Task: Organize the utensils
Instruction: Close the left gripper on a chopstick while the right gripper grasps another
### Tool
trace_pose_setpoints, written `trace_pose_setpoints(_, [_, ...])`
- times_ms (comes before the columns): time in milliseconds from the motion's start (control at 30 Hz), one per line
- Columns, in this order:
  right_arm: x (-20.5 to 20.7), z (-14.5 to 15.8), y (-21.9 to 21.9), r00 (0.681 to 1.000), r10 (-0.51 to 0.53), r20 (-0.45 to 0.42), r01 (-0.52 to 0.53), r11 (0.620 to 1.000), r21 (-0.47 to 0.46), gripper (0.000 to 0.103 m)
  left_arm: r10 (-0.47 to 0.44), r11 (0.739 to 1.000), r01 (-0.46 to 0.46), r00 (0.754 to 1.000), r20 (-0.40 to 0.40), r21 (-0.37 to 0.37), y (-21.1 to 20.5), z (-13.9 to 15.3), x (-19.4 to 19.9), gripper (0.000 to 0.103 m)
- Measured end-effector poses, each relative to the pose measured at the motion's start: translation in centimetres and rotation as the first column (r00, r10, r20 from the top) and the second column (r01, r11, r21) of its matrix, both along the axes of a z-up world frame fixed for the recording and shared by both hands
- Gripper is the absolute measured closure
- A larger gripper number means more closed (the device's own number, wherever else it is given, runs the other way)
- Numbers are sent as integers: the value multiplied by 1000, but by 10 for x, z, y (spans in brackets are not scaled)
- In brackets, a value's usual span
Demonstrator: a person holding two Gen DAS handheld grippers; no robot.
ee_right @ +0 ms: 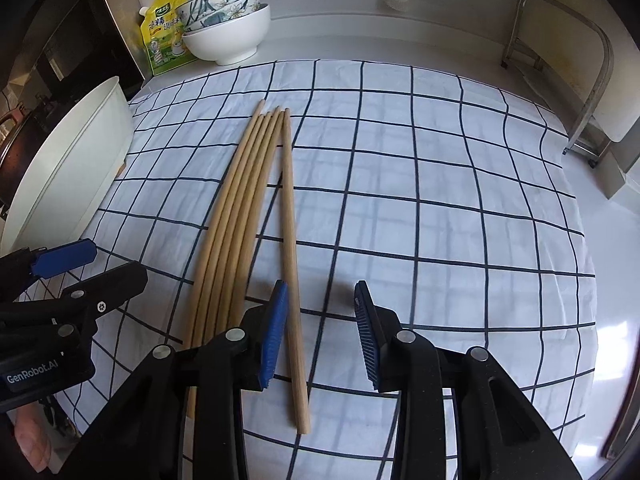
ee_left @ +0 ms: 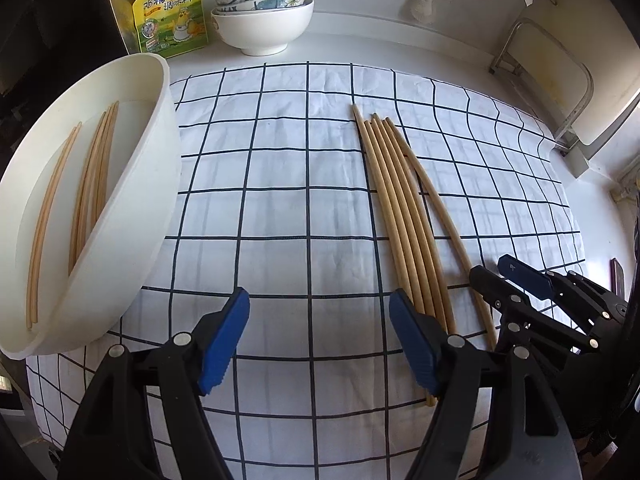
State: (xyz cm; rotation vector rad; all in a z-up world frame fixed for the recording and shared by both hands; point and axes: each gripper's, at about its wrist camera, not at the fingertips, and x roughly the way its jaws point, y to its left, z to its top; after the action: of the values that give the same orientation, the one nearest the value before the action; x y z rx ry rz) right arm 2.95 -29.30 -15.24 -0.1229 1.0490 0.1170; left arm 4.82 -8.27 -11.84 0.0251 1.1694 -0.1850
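Lighting: daylight is coming from the right, glaring off the white counter at the right edge. Soft shadows are falling leftward beneath the chopsticks. Checked cloth is reading bright, evenly lit. Left margin is sinking into darkness. Optics: fisheye is bowing the grid lines outward; corners are vignetting black. Focus is holding sharp centrally, softening slightly at the rims.

Open-fingered left gripper above checked cloth, between white tray and loose chopsticks.
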Motion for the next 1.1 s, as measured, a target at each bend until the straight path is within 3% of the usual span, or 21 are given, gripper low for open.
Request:
trace_pose_setpoints(367, [-5,5,-25,999,-33,15,33,999,28,69,-29,1000,29,999,-23,7,-25,-20,10,32])
trace_pose_setpoints(667, [-8,9,-27,999,-33,33,31,999,44,68,-36,997,37,999,-10,68,-33,-28,11,28])
trace_pose_setpoints(1100, [-2,5,-21,1000,-3,31,2,1000,25,66,20,996,-17,1000,-24,92,-5,-27,6,26])
